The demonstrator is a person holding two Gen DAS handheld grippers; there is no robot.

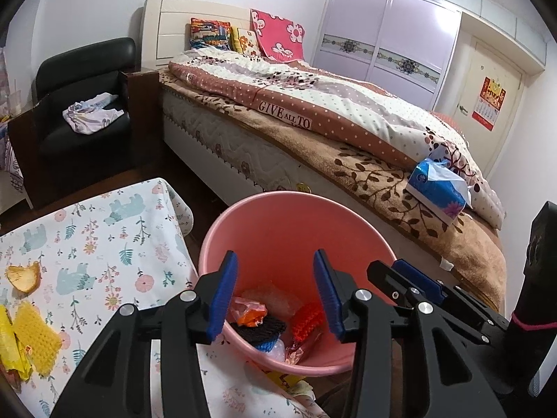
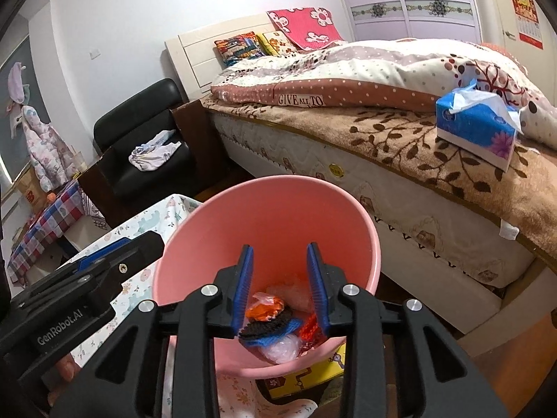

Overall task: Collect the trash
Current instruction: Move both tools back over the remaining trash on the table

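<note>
A pink bin (image 1: 243,216) (image 2: 264,188) stands between the table and the bed. Inside lie an orange wrapper (image 1: 251,313) (image 2: 266,308), a black and blue foam net (image 1: 261,331) (image 2: 268,331), a red net (image 1: 306,320) and clear plastic (image 2: 283,348). My left gripper (image 1: 275,278) hangs over the bin, open, with nothing between its blue pads. My right gripper (image 2: 279,268) is beside it over the same bin, open and empty too. On the floral tablecloth (image 1: 104,244) remain a yellow foam net (image 1: 34,334), a dried peel (image 1: 24,275) and a yellow wrapper (image 1: 7,341).
A bed (image 1: 313,132) with quilt and brown blanket fills the right side, close behind the bin. A blue tissue pack (image 1: 437,188) (image 2: 477,125) lies on it. A black armchair (image 1: 83,104) with a cloth stands at the back left. Yellow packaging (image 2: 313,372) lies under the bin.
</note>
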